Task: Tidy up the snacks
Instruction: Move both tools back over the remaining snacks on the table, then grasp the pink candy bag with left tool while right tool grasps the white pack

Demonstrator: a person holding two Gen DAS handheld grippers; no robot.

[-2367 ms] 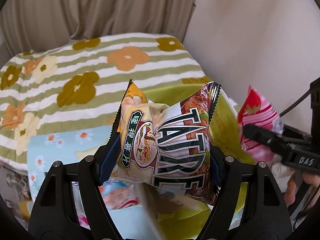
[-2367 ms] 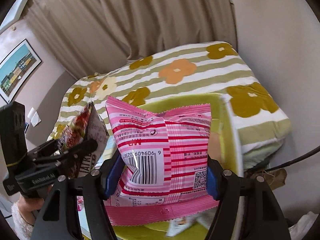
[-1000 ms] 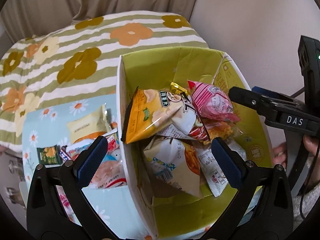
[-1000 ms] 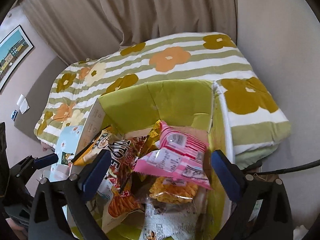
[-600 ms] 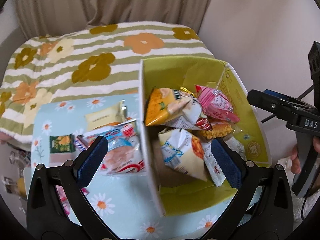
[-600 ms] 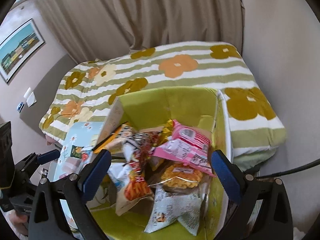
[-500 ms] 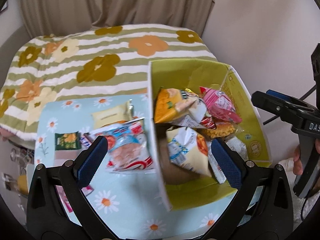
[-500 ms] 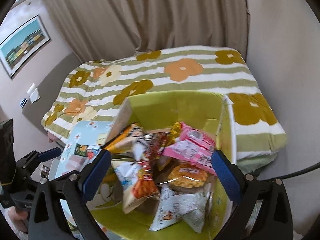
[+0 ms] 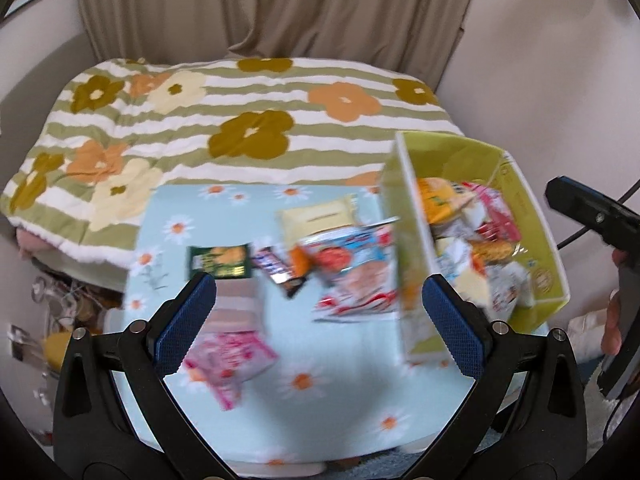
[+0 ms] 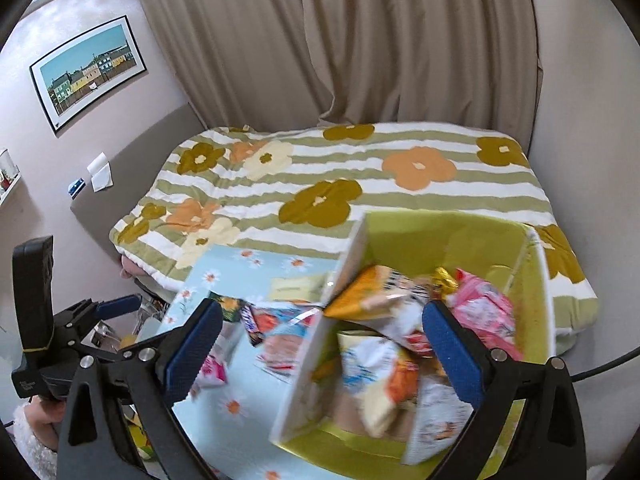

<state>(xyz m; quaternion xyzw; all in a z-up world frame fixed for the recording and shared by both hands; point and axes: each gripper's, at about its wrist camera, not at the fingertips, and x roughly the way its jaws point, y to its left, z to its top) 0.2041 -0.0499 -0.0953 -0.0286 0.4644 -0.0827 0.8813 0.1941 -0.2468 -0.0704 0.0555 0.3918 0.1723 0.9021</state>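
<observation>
Left gripper (image 9: 320, 312) up over the table, blue pads spread wide, nothing between them. Right gripper (image 10: 320, 340) the same story: jaws gaping, empty, hanging above the box. From the left view the right one shows as a black bar at the far right, a hand (image 9: 614, 320) wrapped on its handle; from the right view the left gripper sits low at the left, gripped by a hand in a fluffy white sleeve (image 10: 34, 446).

Below the left pads, the loose snacks are scattered on the daisy-print tablecloth (image 9: 320, 384), all a bit blurred. A pink packet (image 9: 228, 356) lies nearest, toward the front left of the table. Past it a dark green packet (image 9: 220, 262), lying flat, long side across the table. Just right of that a dark candy bar (image 9: 276, 272), angled, its long axis running from back-left to front-right. Then a large red, white and blue bag (image 9: 356, 276), touching the box wall, and a pale yellow packet (image 9: 316, 216) behind it near the back edge.

The green cardboard box (image 10: 448, 236) stands at the table's right side, open on top, heaped with bags: an orange-yellow chip bag (image 10: 372, 292) against the left wall, a pink bag (image 10: 484, 308) at the right, a white and orange bag (image 10: 376, 372) in front.

Beyond the table, a striped floral quilt (image 9: 248, 120) and beige curtains (image 10: 340, 40).
</observation>
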